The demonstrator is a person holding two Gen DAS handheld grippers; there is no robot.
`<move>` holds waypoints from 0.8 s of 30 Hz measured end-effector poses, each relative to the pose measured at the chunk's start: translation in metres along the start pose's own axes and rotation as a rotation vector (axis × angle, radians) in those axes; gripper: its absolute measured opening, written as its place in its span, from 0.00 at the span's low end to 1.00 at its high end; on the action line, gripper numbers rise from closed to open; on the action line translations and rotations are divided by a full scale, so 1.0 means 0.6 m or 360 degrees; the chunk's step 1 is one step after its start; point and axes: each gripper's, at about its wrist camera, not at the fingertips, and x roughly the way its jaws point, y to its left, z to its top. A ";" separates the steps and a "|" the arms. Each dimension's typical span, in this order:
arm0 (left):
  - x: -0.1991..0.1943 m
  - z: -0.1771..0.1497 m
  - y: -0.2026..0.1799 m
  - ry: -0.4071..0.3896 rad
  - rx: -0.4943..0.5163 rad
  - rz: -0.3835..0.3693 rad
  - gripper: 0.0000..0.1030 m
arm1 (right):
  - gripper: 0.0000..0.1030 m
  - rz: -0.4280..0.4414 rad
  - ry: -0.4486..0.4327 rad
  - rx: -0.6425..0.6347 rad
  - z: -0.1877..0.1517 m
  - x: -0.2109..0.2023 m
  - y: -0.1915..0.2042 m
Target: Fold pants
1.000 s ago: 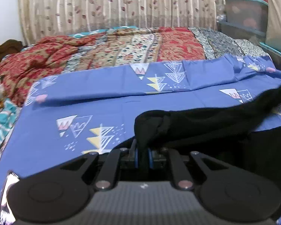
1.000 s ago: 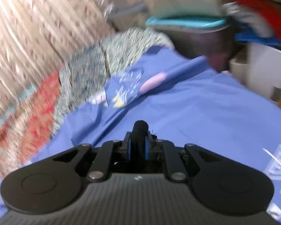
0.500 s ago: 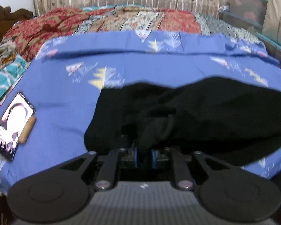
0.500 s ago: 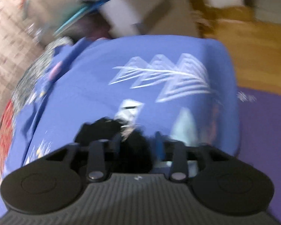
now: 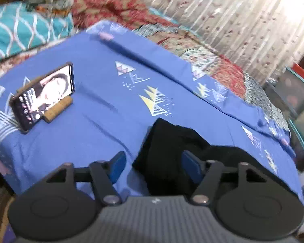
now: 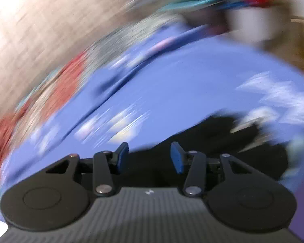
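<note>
The black pants (image 5: 172,147) lie spread on the blue bedsheet (image 5: 103,109) near its front edge. My left gripper (image 5: 152,168) is open, its blue pads apart just above the left end of the pants, holding nothing. In the right wrist view, which is motion-blurred, the black pants (image 6: 223,133) lie on the blue sheet (image 6: 172,85) ahead and to the right. My right gripper (image 6: 150,158) is open and empty over the cloth's near edge.
A phone (image 5: 44,95) with a lit screen leans on a small wooden stand at the left of the sheet. Patterned red and teal bedding (image 5: 115,6) and a curtain (image 5: 233,10) lie behind. Storage boxes (image 5: 293,93) stand at the right.
Both grippers were shut on the black pants and have let go; both now stand open. The pants went from lifted to lying on the sheet. Both cameras have swung.
</note>
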 end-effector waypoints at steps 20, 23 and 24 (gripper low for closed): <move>0.062 0.058 -0.016 -0.0326 -0.0053 -0.0058 0.06 | 0.13 0.1049 0.0203 -0.1867 -0.293 0.130 0.567; 0.080 0.037 -0.014 -0.0305 0.0022 -0.0017 0.07 | 0.16 0.0994 -0.0020 -0.2344 -0.349 0.102 0.540; 0.096 0.022 -0.016 -0.0248 0.0068 0.0049 0.08 | 0.19 0.0934 0.0005 -0.2515 -0.379 0.113 0.534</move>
